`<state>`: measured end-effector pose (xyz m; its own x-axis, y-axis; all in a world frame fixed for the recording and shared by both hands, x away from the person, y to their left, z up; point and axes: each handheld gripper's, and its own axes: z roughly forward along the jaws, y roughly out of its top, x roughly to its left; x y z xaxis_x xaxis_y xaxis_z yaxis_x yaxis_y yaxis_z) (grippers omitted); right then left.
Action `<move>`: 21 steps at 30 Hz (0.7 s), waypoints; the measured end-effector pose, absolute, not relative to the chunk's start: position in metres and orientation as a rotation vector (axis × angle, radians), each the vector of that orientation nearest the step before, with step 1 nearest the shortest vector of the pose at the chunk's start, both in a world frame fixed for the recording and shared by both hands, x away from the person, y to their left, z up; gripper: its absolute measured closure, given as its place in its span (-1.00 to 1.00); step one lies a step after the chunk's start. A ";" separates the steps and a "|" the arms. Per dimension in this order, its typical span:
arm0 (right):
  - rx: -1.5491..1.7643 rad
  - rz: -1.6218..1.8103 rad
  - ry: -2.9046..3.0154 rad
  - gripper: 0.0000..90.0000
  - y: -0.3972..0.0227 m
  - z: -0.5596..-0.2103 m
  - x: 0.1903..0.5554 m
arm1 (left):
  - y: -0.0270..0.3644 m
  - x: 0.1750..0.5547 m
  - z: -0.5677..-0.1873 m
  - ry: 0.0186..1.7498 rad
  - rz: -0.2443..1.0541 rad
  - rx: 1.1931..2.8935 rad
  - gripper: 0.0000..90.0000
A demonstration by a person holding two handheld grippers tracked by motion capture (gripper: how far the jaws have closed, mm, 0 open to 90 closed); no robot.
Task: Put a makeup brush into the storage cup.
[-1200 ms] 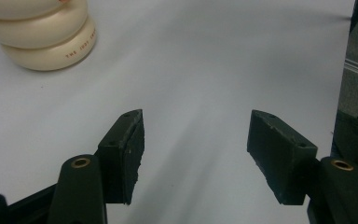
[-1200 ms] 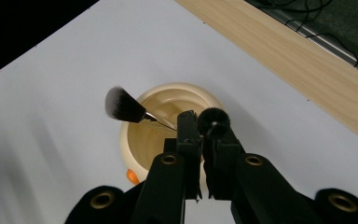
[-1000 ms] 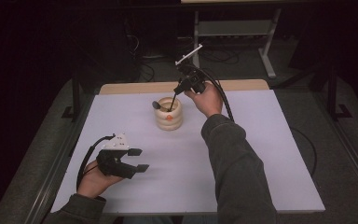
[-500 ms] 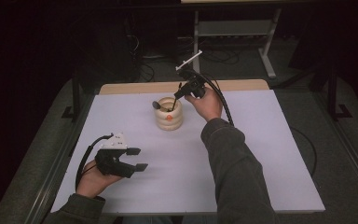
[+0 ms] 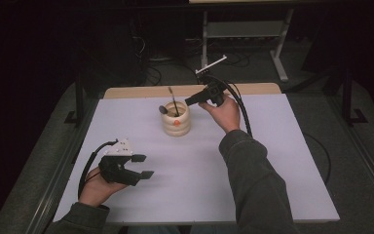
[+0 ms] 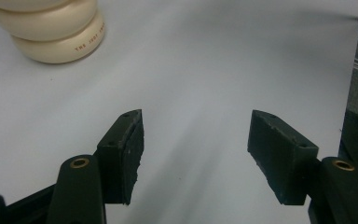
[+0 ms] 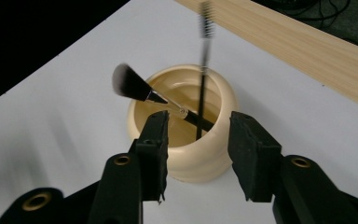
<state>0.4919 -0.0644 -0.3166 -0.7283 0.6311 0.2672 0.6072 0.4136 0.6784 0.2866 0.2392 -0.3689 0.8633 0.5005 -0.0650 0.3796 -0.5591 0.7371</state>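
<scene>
A cream ridged pot (image 5: pixel 176 122) stands on the white table top at the middle back. In it lean a make-up brush (image 7: pixel 130 84) with a dark head and a thin spoolie wand (image 7: pixel 204 51), which stands nearly upright. My right gripper (image 5: pixel 189 102) hovers just right of the pot's rim. Its jaws have just been opening, and nothing is pressed between them (image 7: pixel 198 126); the pot (image 7: pixel 193 161) lies beyond the gap. My left gripper (image 5: pixel 143 165) rests at the front left, open and empty (image 6: pixel 196 126), with the pot (image 6: pixel 51 32) far off.
A wooden strip (image 5: pixel 141 91) runs along the table's far edge (image 7: pixel 307 51). Thick black cable (image 5: pixel 243 112) trails from the right gripper over the table. Beyond the table are a dark floor, loose cables and a metal stand (image 5: pixel 243 29).
The right gripper held the thin wand over the pot; now its jaws stand apart and the wand stands free in the pot. The left hand has stayed put.
</scene>
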 end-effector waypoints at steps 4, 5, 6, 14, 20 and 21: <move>1.144 1.247 2.612 0.13 -0.071 -0.314 0.487 | 0.240 0.288 -0.369 0.635 0.197 2.232 -0.24; 1.132 1.250 2.608 0.13 -0.074 -0.313 0.485 | 0.240 0.287 -0.369 0.641 0.194 2.225 -0.24; 1.134 1.257 2.605 0.11 -0.075 -0.313 0.483 | 0.240 0.287 -0.369 0.643 0.193 2.224 -0.25; 1.111 1.269 2.582 0.00 -0.090 -0.313 0.470 | 0.240 0.288 -0.369 0.646 0.201 2.218 -0.27; 1.084 1.284 2.560 -0.05 -0.100 -0.311 0.460 | 0.240 0.288 -0.370 0.659 0.206 2.222 -0.29; 1.069 1.289 2.557 -0.08 -0.103 -0.311 0.459 | 0.240 0.288 -0.370 0.661 0.204 2.220 -0.30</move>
<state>0.4593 -0.1028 -0.3114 -0.7524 0.6198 0.2231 0.5481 0.4012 0.7339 0.2884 0.2396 -0.3697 0.8508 0.5213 -0.0658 0.3933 -0.5489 0.7376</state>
